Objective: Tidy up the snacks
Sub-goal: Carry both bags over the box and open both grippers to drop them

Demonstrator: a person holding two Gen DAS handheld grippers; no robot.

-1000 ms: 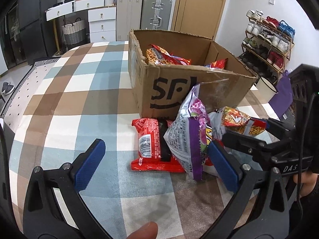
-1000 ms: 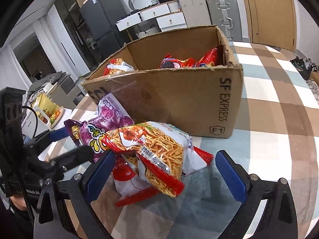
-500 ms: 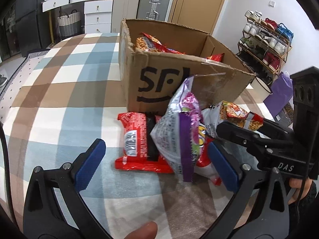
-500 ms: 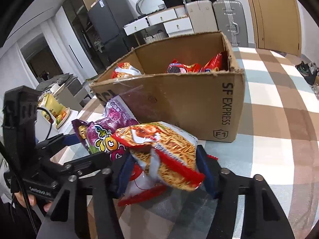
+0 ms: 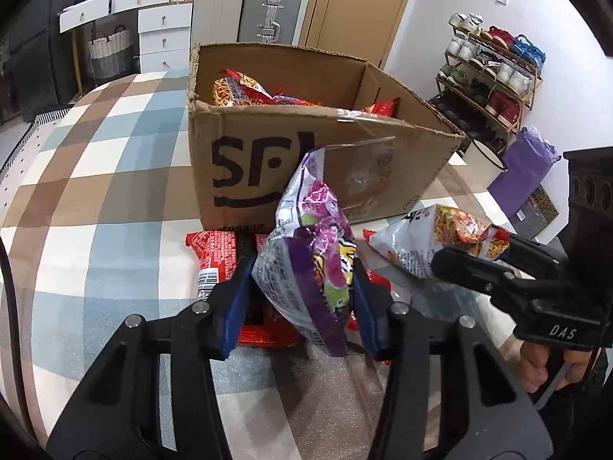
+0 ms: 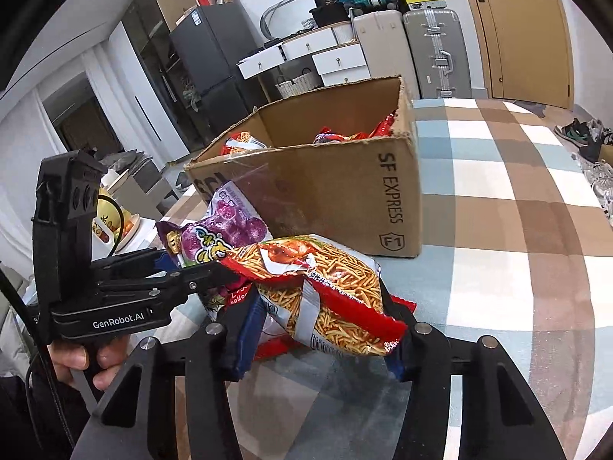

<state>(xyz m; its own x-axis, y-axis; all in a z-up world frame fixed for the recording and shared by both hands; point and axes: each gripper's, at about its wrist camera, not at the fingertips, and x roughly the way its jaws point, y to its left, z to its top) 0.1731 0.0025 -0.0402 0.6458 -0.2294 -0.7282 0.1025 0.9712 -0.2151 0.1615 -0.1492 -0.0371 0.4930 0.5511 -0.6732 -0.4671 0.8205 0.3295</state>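
Left wrist view: left gripper point(image 5: 302, 299), blue pads on either side of a purple snack bag point(image 5: 306, 268); jaws closing, pads against the bag's crumpled sides. Bag stands tilted, its top edge leaning toward the front wall of the cardboard box point(image 5: 268, 161). Beneath and to the left of it, a red snack packet point(image 5: 214, 257) lies flat on the checked tablecloth point(image 5: 95, 176), touching the foot of the box. Box open at the top, several red and orange packets inside; their exact count cannot be made out from here.

Right wrist view: right gripper point(image 6: 318, 326), jaws closing, narrowed around a noodle-snack bag point(image 6: 325, 287) printed with orange sticks and a red band; pads press its two ends and the bag bulges upward between them. It sits in front of the box's corner, just beside the purple bag, which the left gripper holds from the left side of this view. A hand point(image 6: 88, 360) grips the left tool's handle at lower left.

Background, both views: grey suitcase point(image 5: 272, 11) and white drawer unit point(image 5: 161, 34) behind the table, shoe rack point(image 5: 494, 73) at right, wooden door point(image 6: 513, 30)
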